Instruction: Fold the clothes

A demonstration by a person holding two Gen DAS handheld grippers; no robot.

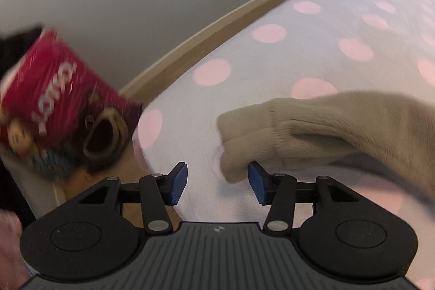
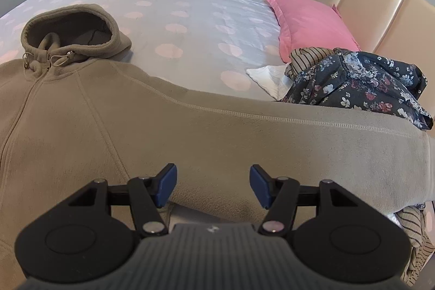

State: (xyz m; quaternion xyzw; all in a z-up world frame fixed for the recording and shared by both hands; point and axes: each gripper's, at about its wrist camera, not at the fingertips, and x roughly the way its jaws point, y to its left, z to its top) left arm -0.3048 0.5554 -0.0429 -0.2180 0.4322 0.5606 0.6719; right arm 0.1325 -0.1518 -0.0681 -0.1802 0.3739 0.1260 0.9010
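A beige fleece zip hoodie [image 2: 108, 113] lies spread face-up on the polka-dot bedspread [image 2: 190, 26], its hood [image 2: 70, 29] at the far left. One sleeve stretches right across the right wrist view. My right gripper [image 2: 213, 185] hovers open over the hoodie's body with nothing between its pads. In the left wrist view the other beige sleeve [image 1: 312, 132] ends in a bunched cuff on the bedspread [image 1: 272, 59]. My left gripper [image 1: 217, 182] is open, its right pad beside the cuff's lower edge and not pressing on it.
A red printed bag [image 1: 54, 99] with a cartoon bear stands past the bed's wooden edge [image 1: 217, 29] at left. A pink pillow [image 2: 310, 21], a floral garment [image 2: 353, 83], a striped garment [image 2: 307, 56] and a white cloth [image 2: 269, 78] lie by the padded headboard [image 2: 380, 4].
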